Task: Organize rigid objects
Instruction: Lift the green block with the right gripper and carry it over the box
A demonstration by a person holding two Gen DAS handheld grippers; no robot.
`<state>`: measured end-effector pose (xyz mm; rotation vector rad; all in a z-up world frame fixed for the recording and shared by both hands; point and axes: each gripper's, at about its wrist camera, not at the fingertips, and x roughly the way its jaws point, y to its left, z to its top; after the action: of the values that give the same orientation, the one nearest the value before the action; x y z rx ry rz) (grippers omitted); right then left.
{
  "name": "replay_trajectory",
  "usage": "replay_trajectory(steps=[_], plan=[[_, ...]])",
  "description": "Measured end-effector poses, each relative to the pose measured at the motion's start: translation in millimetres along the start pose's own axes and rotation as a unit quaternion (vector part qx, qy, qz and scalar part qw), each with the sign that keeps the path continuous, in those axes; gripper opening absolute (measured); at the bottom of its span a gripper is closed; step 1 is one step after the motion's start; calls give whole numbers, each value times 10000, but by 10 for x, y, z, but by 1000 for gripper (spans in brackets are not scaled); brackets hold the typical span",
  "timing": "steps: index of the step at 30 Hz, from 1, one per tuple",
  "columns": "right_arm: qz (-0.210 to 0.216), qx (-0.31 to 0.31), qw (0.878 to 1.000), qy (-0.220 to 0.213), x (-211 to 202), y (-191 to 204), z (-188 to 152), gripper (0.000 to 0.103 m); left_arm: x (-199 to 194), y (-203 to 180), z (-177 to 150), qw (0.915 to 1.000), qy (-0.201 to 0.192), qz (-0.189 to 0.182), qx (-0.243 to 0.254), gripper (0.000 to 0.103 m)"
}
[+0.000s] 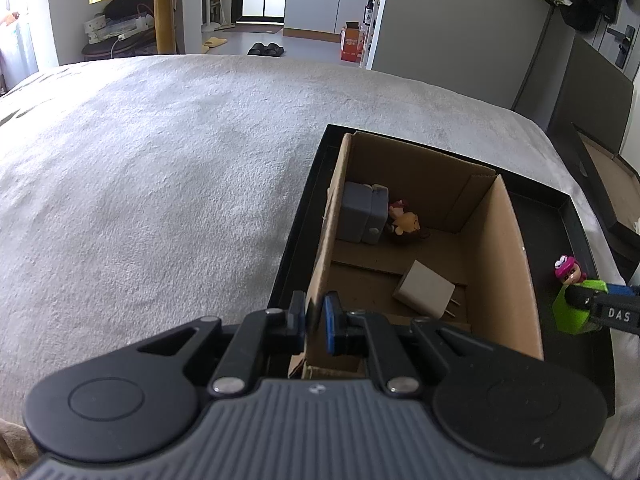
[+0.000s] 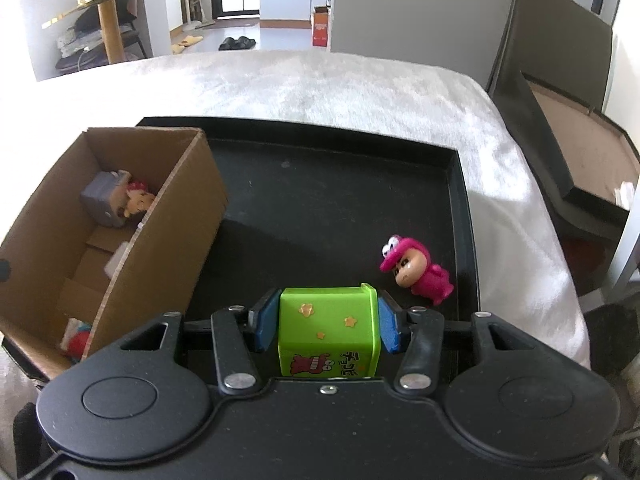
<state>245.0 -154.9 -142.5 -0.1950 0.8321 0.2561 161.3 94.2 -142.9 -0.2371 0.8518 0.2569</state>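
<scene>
Grey fleece covers the bed point(image 2: 320, 84), the carrier of the whole scene. On it, near its right edge, lies a black tray point(image 2: 320, 184). A brown cardboard box point(image 2: 176, 216) stands in the tray's left part, open at the top.

Step in hand, as judged: transfer of one toy from tray to box. The right gripper point(image 2: 328, 324) pinches a green cube-shaped toy point(image 2: 328, 320), a blue pad pressed on each side face; the left wrist view shows the cube over the tray's right part, just outside the box's right wall. The left gripper point(image 1: 310, 320) has its pads pressed together on the box's left wall near the front corner, apparently to steady it.

Next move, as judged: the cube must clear the right wall's top edge before travelling left over the opening; a release over the bare middle floor suits best.

In the box: a grey block point(image 1: 362, 216) and a small doll point(image 1: 406, 224) at the far left corner, a white plug adapter point(image 1: 424, 294) nearer the middle, a red-and-white item point(image 2: 76, 340) at the near corner.

On the tray, near its right edge, a pink figure point(image 2: 416, 272) lies on its side, not yet sorted and close to the lifted cube.

Obstacle: the tall right wall; a knock there could tip or slide the box.
</scene>
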Motion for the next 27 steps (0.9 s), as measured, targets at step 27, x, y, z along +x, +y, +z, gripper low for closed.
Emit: replay_trajectory(steps=[27], plan=[[613, -361, 9946, -751, -475, 534, 515, 49, -21, -190, -56, 9972, -145, 340, 656, 9]])
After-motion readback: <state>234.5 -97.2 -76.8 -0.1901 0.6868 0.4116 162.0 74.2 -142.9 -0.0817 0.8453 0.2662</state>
